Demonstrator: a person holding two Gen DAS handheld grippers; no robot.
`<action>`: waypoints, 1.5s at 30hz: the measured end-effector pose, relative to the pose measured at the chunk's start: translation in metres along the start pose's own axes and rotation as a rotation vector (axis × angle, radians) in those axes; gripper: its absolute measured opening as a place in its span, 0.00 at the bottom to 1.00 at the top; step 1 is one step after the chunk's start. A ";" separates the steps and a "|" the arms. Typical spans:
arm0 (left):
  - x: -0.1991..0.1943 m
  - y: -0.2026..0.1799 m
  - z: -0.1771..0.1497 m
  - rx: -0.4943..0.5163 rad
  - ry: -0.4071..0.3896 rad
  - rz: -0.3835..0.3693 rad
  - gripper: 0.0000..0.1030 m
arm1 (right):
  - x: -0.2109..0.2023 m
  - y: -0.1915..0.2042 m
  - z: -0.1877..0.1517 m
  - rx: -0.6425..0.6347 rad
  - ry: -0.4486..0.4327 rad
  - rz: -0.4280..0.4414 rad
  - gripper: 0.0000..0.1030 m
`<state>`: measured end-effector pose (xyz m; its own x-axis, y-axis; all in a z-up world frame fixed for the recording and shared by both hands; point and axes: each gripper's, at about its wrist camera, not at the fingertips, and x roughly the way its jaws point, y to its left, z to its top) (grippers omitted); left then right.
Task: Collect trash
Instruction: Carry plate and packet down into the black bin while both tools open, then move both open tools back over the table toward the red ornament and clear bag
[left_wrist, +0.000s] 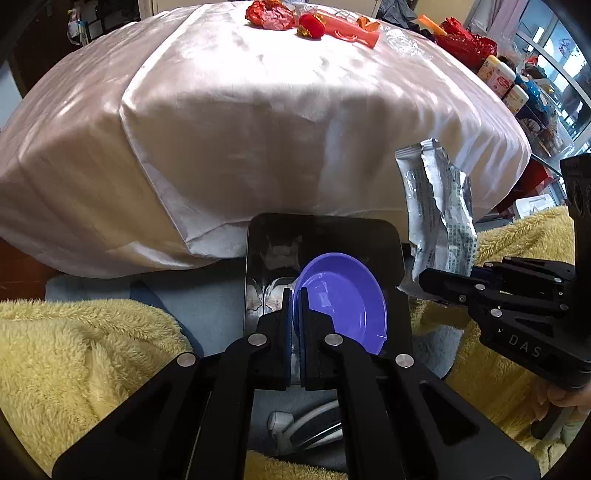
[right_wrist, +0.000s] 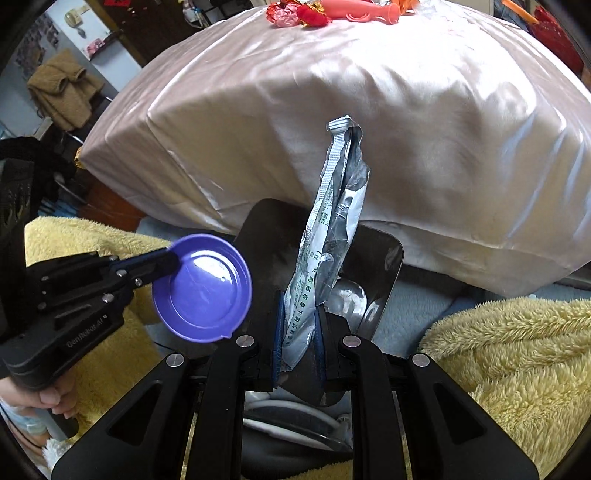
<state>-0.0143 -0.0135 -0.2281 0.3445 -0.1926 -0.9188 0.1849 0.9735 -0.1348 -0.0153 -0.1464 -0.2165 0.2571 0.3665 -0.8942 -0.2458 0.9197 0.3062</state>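
1. Left gripper: jaws clamped on the rim of a round purple plastic dish, low centre of the left wrist view. In the right wrist view the dish sits left of centre, held edge-on from the left.
2. Right gripper: jaws pinching the lower part of a crumpled silver foil wrapper with printed text. Wrapper stands up from the jaws, centre frame; right side of frame in the left wrist view.
3. Both held items hang over a glossy black rectangular tray, centre of both views. Can't tell if either touches it.
4. Tray's far edge runs under a pale pink satin cloth draped over a bulky form, filling the upper half of both frames.
5. More trash at top centre on the cloth: crumpled red foil wrappers and an orange-pink plastic tube, well apart from both grippers.
6. Fluffy yellow blanket in the lower left and lower right corners.
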 end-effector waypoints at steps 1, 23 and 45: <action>0.003 -0.001 -0.001 0.003 0.010 0.000 0.01 | 0.001 0.000 0.000 0.002 0.004 0.000 0.15; 0.031 0.000 -0.007 0.003 0.113 -0.004 0.27 | 0.015 -0.015 0.001 0.076 0.039 0.014 0.44; -0.020 0.010 0.055 -0.008 -0.048 -0.003 0.88 | -0.046 -0.041 0.067 0.083 -0.151 -0.051 0.82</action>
<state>0.0309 -0.0064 -0.1908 0.3876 -0.2010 -0.8996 0.1786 0.9738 -0.1406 0.0453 -0.1915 -0.1656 0.4067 0.3303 -0.8518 -0.1521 0.9438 0.2934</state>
